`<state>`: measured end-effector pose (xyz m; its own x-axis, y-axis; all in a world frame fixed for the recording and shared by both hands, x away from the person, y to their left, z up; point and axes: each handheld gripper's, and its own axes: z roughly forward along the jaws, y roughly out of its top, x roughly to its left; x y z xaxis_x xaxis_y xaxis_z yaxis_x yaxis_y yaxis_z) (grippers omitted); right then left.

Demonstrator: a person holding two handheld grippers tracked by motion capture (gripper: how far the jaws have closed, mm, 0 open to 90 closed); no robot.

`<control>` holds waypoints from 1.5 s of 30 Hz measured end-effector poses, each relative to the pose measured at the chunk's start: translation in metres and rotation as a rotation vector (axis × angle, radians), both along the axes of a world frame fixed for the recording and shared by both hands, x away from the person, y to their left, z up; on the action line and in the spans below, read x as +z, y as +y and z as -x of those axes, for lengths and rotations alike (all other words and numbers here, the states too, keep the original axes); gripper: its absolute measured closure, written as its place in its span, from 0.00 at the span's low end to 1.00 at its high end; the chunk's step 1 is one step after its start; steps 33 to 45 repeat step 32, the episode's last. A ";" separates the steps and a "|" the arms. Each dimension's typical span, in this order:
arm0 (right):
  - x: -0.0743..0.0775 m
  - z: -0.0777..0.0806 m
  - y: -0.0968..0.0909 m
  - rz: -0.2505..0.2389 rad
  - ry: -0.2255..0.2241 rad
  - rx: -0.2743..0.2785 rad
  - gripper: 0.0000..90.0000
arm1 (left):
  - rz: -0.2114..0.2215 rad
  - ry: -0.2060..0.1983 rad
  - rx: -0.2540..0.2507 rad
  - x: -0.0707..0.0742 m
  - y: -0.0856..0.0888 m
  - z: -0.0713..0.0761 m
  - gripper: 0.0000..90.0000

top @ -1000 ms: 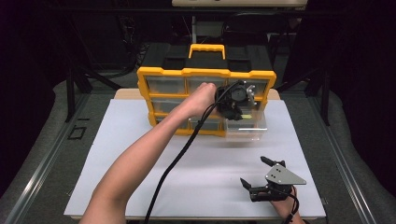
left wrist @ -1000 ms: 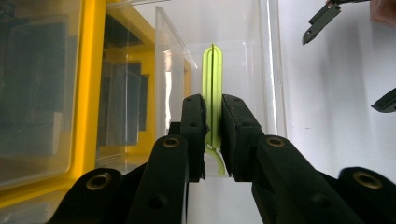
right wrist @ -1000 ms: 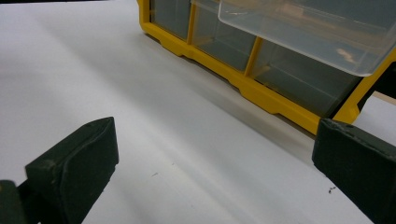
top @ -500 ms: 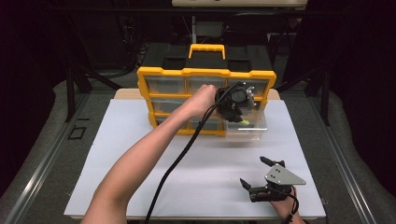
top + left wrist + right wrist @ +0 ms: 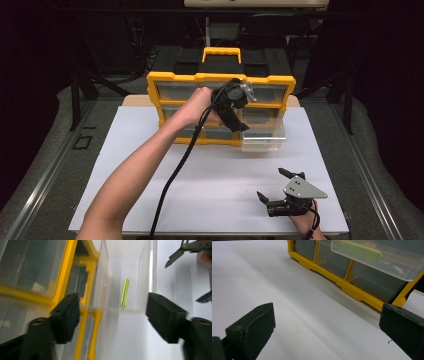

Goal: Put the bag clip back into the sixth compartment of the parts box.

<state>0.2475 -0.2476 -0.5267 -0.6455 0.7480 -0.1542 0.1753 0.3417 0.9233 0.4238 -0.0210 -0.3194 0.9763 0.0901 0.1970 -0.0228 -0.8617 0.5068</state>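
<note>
White sheeting covers the bench [image 5: 150,165] beneath a yellow-framed plastic drawer cabinet [image 5: 220,80]; its clear plastic drawer [image 5: 262,137] stands pulled out, holding a flat lime-green piece [image 5: 124,293]; left gripper [image 5: 113,318] hovers above, fingers spread, the piece between them but farther off; a straight descent looks wise; right gripper [image 5: 274,189] rests spread, well apart.

Pulled-out clear drawer [image 5: 263,137] juts over open white board [image 5: 210,200].

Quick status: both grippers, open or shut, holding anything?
Left gripper: open, jaws straddling the pulled-out clear drawer, gripping nothing.
Right gripper: open, empty, low over the white table.
</note>
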 end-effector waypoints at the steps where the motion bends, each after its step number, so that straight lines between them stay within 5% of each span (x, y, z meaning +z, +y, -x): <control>1: 0.000 0.000 0.000 -0.002 0.002 -0.001 0.00 | 0.003 -0.003 0.009 0.000 0.005 0.001 0.21; 10: 0.000 0.000 0.000 0.000 0.002 -0.001 0.00 | 0.038 -0.033 0.100 -0.003 0.044 0.011 0.05; 18: 0.000 0.000 0.001 -0.001 0.004 0.002 0.00 | 0.099 -0.049 0.180 -0.022 0.076 0.026 0.00; 32: -0.001 -0.002 0.001 0.006 0.009 0.001 0.00 | 0.167 0.021 0.277 -0.101 0.131 0.055 0.00; 45: -0.001 -0.002 0.001 0.006 0.009 0.001 0.00 | 0.167 0.021 0.277 -0.101 0.131 0.055 0.00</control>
